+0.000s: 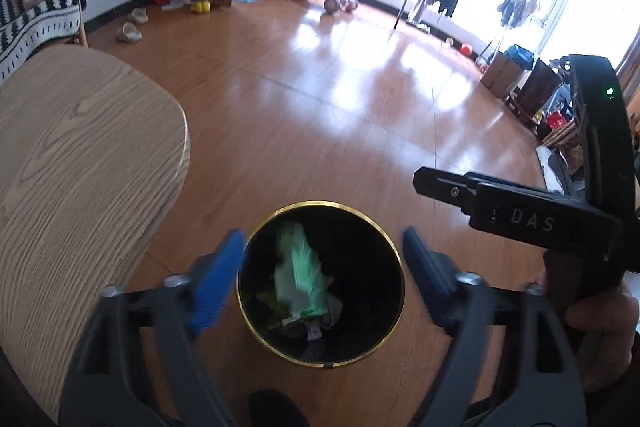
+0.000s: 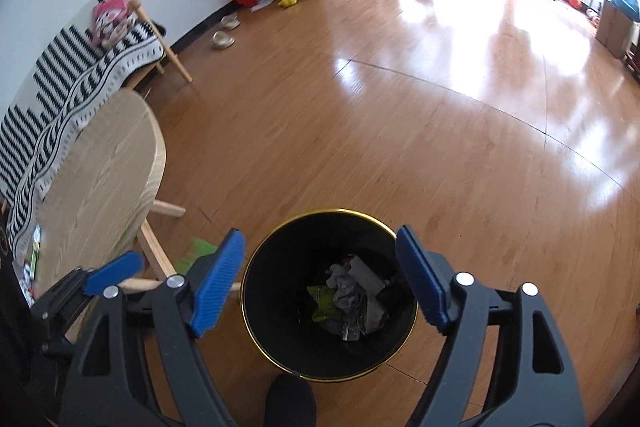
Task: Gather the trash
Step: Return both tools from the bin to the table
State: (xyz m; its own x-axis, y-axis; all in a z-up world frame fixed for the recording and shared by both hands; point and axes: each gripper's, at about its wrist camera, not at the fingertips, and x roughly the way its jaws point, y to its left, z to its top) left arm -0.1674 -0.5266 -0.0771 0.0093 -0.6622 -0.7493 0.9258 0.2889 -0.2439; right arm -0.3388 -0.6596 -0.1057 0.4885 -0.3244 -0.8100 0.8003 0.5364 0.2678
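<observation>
A black bin with a gold rim (image 1: 332, 205) stands on the wooden floor just beyond my left gripper (image 1: 322, 239), which is open with nothing between its blue pads. A blurred green-and-white wrapper (image 1: 304, 267) shows inside the bin's mouth. In the right wrist view the same bin's rim (image 2: 340, 211) lies between the tips of my right gripper (image 2: 320, 239), also open with nothing held. Crumpled grey and green trash (image 2: 348, 303) lies at the bin's bottom. A blurred green scrap (image 2: 196, 250) shows left of the bin; whether it is falling or on the floor is unclear.
A round wooden table (image 1: 80, 167) stands left of the bin, its legs (image 2: 154, 251) close to it. Behind it sits a bench with a striped blanket (image 2: 60, 87). A black-socked foot (image 2: 288, 399) is right at the bin's near side. Toys, plants and a clothes rack line the far side of the room.
</observation>
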